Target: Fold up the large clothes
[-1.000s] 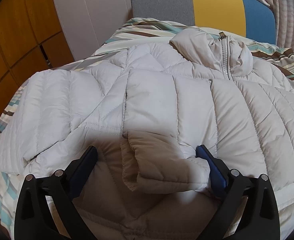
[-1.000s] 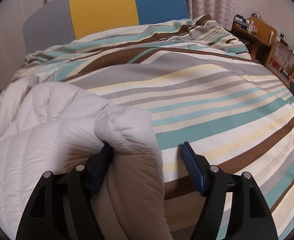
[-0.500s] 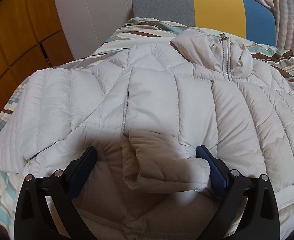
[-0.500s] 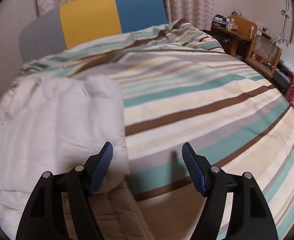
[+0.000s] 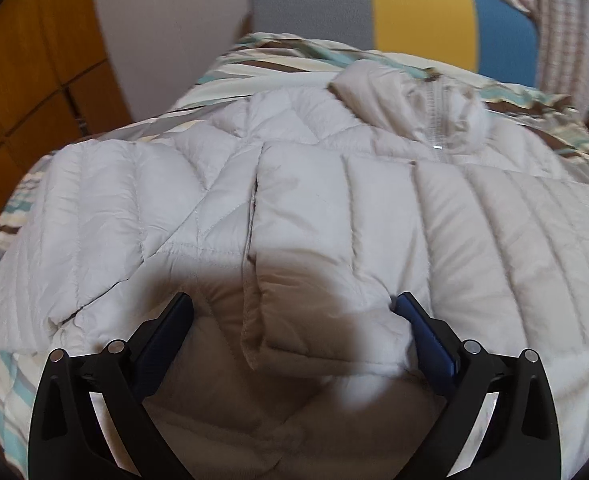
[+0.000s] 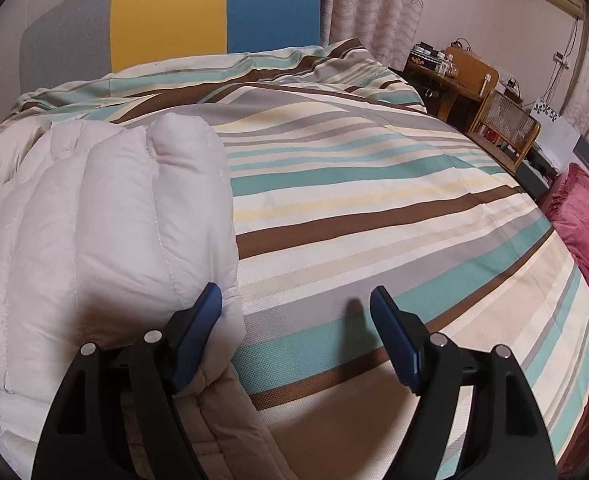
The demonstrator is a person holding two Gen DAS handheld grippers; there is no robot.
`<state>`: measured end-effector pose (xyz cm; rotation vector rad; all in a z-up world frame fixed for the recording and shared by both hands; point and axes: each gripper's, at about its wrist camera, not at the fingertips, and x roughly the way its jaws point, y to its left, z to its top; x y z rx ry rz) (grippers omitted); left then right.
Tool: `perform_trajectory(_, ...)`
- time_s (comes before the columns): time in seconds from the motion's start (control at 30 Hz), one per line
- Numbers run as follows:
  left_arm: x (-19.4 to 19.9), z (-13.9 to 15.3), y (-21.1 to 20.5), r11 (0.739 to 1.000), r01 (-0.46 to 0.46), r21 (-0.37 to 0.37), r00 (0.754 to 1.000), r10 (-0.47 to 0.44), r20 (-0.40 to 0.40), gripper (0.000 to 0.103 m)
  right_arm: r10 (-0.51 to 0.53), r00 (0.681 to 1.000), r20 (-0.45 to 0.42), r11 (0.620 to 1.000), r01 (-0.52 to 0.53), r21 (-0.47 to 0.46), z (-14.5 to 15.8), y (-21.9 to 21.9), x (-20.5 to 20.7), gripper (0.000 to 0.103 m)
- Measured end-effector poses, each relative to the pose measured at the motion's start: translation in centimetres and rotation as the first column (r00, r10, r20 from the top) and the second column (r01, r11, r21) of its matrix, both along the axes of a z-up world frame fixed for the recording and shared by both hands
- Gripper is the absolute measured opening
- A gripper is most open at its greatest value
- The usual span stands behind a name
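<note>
- A striped bedspread (image 6: 374,216), in teal, brown, cream and grey bands, is covering the bed; a grey, yellow and blue headboard (image 6: 174,20) is standing behind it.
- A wooden desk (image 6: 466,80) and a dark red cushion (image 6: 582,220) are sitting at the right.
- The puffy quilted white jacket (image 5: 334,208) is lying flat on the bedspread, collar toward the headboard.
- The left gripper (image 5: 294,320) is standing open, straddling a folded sleeve cuff (image 5: 318,320).
- The right gripper (image 6: 296,308) is opening, nothing between its jaws, the jacket edge beside its left finger.
</note>
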<state>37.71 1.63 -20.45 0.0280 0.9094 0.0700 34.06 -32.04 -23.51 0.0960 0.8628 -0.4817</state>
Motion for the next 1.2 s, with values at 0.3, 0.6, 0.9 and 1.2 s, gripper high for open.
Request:
perform_trajectory(0.3,-4.2,3.8,9.1,0.993,-0.107,-0.055,0.988,0.113,0.106,0.100,-0.001,1.000,0.000,1.000,0.001,-0.003,0.1,0.0,0.0,0.077)
perform_trajectory(0.6,-8.8,4.0,23.9,0.881,-0.439,-0.175,0.889,0.454,0.054,0.100,-0.002,1.000,0.000,1.000,0.002,-0.005,0.1,0.0,0.0,0.077)
perform_trajectory(0.9,-14.7,2.2,35.0,0.635,-0.708,-0.309,0.669,0.743,-0.004,0.100,-0.002,1.000,0.000,1.000,0.002,-0.005,0.1,0.0,0.0,0.077)
perform_trajectory(1.2,-14.2,-0.7,39.1,0.455,-0.764,-0.458,0.558,0.822,-0.113,0.083,-0.005,1.000,0.000,1.000,0.005,-0.011,0.2,0.0,0.0,0.078)
